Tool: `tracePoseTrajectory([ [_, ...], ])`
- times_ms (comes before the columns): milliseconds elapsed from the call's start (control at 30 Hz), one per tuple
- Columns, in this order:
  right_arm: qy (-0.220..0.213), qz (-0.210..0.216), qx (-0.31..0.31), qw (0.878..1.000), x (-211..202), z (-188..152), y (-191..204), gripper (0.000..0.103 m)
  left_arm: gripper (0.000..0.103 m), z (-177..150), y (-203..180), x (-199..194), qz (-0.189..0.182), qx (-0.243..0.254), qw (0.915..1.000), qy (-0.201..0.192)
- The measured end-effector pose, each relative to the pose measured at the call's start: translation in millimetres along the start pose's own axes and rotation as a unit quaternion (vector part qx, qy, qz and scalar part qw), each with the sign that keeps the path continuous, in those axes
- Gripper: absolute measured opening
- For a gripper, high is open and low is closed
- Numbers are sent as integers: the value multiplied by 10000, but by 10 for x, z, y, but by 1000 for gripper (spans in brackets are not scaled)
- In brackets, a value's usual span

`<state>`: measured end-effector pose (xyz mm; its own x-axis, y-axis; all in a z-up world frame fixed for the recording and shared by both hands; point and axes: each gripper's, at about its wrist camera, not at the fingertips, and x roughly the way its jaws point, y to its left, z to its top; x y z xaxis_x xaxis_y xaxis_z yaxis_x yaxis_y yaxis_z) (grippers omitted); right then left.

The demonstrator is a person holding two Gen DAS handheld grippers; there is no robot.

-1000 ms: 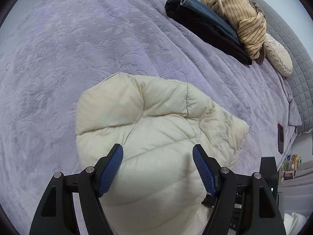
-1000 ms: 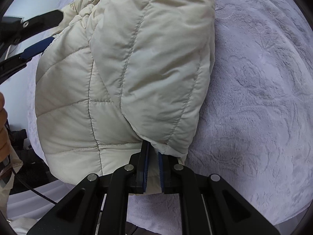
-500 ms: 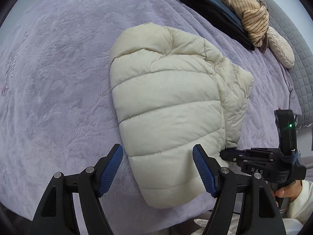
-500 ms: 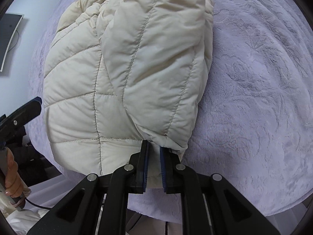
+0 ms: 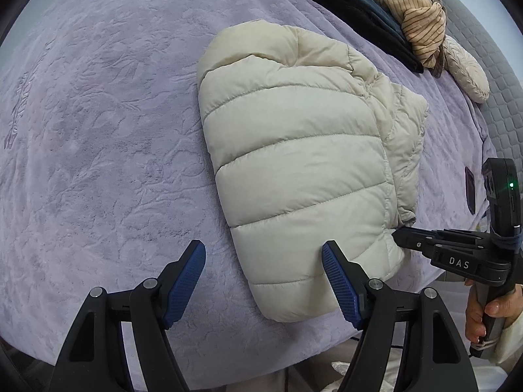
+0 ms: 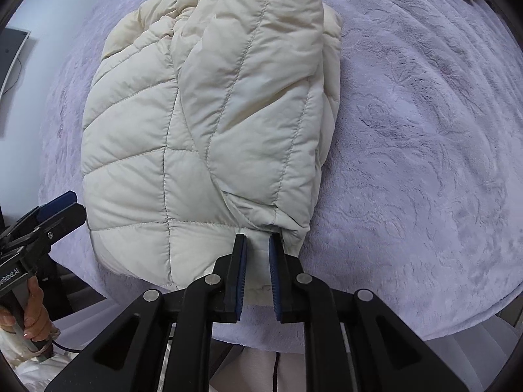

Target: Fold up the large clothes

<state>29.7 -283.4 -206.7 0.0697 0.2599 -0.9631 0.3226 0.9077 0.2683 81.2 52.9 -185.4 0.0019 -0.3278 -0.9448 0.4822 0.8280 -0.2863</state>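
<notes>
Cream puffer jacket (image 5: 300, 170) is seen folded into a thick bundle on a lilac, leaf-embossed bedspread (image 5: 98, 130) that covers the whole bed and serves as the landmark. Toward the left of the bedspread, bare plush is seen under the left gripper (image 5: 263, 281), whose blue-padded jaws stand wide apart with nothing between them; only its right finger overlaps the jacket's near corner. The jacket lies near the middle of the bedspread, close to its near edge. At the bedspread's far right, dark folded garments (image 5: 356, 13), a tan striped garment (image 5: 412, 9) and a pale quilted piece (image 5: 467, 72) are piled beside a grey quilted headboard (image 5: 500, 75). On the right, the right gripper (image 6: 256, 245) is seen with narrow jaws opening, the jacket's hem between the pads, apparently no longer pinched. A grey-white wall and a dark screen (image 6: 11, 65) are seen beyond the bedspread.
</notes>
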Motion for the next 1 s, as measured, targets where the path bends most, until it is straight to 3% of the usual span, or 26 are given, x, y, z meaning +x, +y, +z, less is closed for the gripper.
tracePoseTrajectory([
  [133, -68, -61, 98, 9999, 2, -77, 84, 22, 75, 4, 19, -51, 130, 107, 9999, -24],
  [200, -121, -64, 98, 9999, -38, -140, 69, 37, 75, 1, 55, -81, 147, 97, 9998, -11],
  [300, -164, -114, 89, 9998, -51, -166, 77, 50, 75, -10, 94, -158, 195, -16, 9998, -108],
  [400, -167, -80, 63, 9998, -78, -168, 92, 50, 75, -34, 145, -257, 218, -197, 9991, -306],
  [500, -199, -33, -4, 9998, -125, -190, 83, 54, 103, -37, 117, -270, 369, -235, 9986, -300],
  [667, -197, 41, -102, 9997, -211, -278, 72, 61, 103, -59, 19, -345, 629, -383, 9967, -328],
  [767, -306, 30, -214, 9993, -404, -423, 40, 72, 103, -94, -59, -463, 1109, -369, 9912, -628],
  [833, -432, 33, -295, 9986, -544, -484, 63, 81, 103, -127, -85, -564, 1033, -450, 9905, -792],
  [900, -542, -27, -341, 9979, -661, -506, 80, 81, 103, -160, -113, -642, 877, -553, 9907, -876],
  [1000, -701, -120, -377, 9968, -824, -511, 109, 81, 103, -202, -193, -758, 1051, -568, 9879, -987],
])
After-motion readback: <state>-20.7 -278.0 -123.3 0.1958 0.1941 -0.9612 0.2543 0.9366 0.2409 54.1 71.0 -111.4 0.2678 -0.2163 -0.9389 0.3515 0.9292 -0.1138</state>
